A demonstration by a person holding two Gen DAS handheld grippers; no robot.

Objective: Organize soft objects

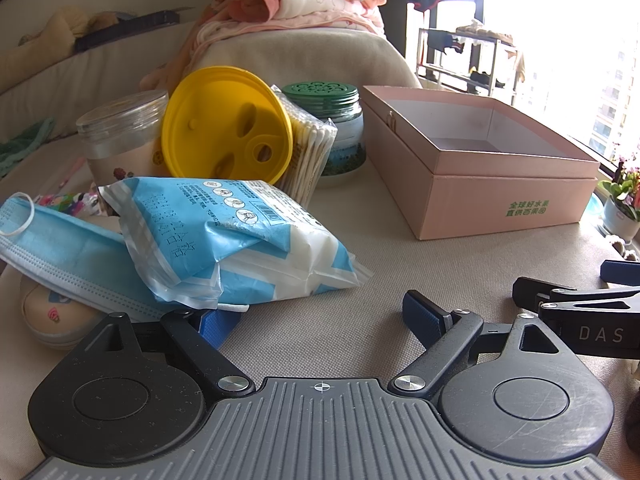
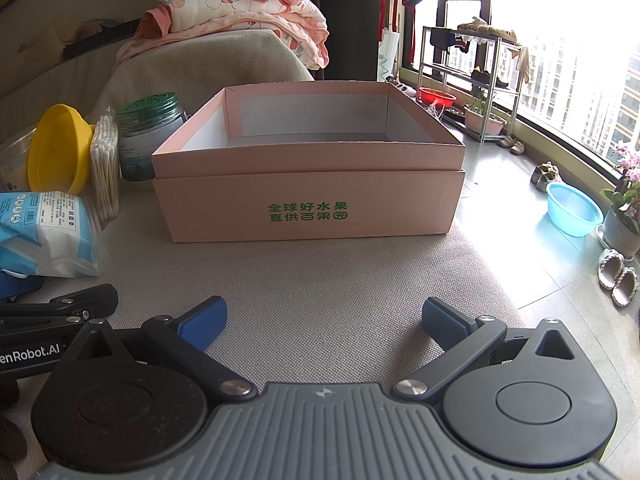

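Both grippers rest low on the beige fabric cushion (image 2: 320, 272), jaws spread wide and holding nothing. Left gripper (image 1: 322, 320) sits nearest the work: the blue-and-white soft plastic pack (image 1: 236, 240) lies at its 10 o'clock, long axis running from 10 toward 4, atop a blue pleated face mask (image 1: 60, 244). Right gripper (image 2: 322, 320) faces the open pink cardboard box (image 2: 308, 200) at 12 o'clock. Judgement: the left gripper should take the pack.

A bare stretch of sofa cushion (image 2: 320, 276) lay before the open pink box (image 2: 308, 200), giving clear passage. Toward the cushion's left side, a wipes pack (image 1: 224, 236), face mask (image 1: 60, 240), yellow lid (image 1: 224, 124) and jars crowded the way.
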